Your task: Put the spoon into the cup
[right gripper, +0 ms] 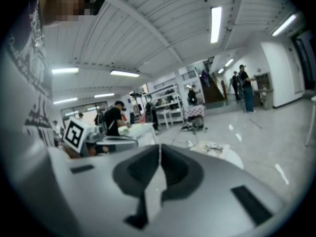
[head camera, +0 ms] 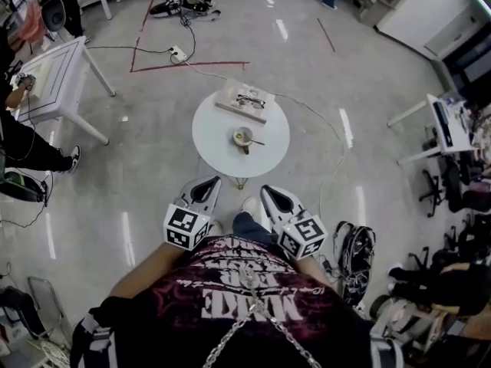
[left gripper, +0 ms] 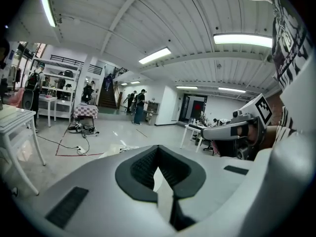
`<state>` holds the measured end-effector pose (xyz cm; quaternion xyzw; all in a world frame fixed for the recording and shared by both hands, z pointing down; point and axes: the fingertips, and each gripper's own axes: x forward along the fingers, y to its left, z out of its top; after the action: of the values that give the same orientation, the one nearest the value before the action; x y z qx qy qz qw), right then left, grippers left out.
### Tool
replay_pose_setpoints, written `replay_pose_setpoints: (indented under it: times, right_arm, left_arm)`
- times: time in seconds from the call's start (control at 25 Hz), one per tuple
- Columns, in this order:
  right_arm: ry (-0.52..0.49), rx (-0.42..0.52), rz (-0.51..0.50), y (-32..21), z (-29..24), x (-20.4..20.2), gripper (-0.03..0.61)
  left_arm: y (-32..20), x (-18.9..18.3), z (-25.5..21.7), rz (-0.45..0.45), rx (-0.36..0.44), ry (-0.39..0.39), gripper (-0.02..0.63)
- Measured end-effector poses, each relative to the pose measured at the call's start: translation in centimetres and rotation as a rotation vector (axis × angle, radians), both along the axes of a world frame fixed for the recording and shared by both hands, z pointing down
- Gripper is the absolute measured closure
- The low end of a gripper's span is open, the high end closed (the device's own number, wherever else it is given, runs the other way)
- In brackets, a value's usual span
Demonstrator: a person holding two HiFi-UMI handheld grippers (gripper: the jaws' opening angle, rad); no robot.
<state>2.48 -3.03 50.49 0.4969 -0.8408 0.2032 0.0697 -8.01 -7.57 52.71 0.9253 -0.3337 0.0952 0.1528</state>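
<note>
Well ahead of the left gripper and right gripper, both pressed together empty, cup and spoon are seen.

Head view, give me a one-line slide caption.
Left gripper and right gripper, both shut and empty, held short of a round table with cup, spoon and book.

Pale lettering, upside down and not surely legible, is printed on the dark shirt below the round table. Coded square markers are borne by the left gripper and right gripper.
</note>
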Motion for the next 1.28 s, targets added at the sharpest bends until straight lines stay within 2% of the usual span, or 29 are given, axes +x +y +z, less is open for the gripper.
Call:
replay_pose_setpoints:
  times: [0.2,0.32,0.76,1.28]
  right_arm:
    - [-0.031,-0.019,-0.011,-0.8,0.7,0.5,0.543]
    - [-0.039,-0.029,-0.009,-1.4,1.2,1.5,0.543]
    - [-0.034,-0.063,-0.027,-4.7,1.9,4.6,0.543]
    - [-0.036,-0.064,-0.065,-10.9,2.0,8.0,0.543]
  left_arm:
    - [0.6,1.0,1.3,0.023,-0.036,-0.052,0.588]
    - [0.4,2.4,1.5,0.047,-0.028,-0.068,0.588]
    - [-3.0,4.8,3.0,0.003,-0.091,-0.042,0.588]
    - [-8.2,8.2,3.6,-0.025,-0.100,-0.053,0.588]
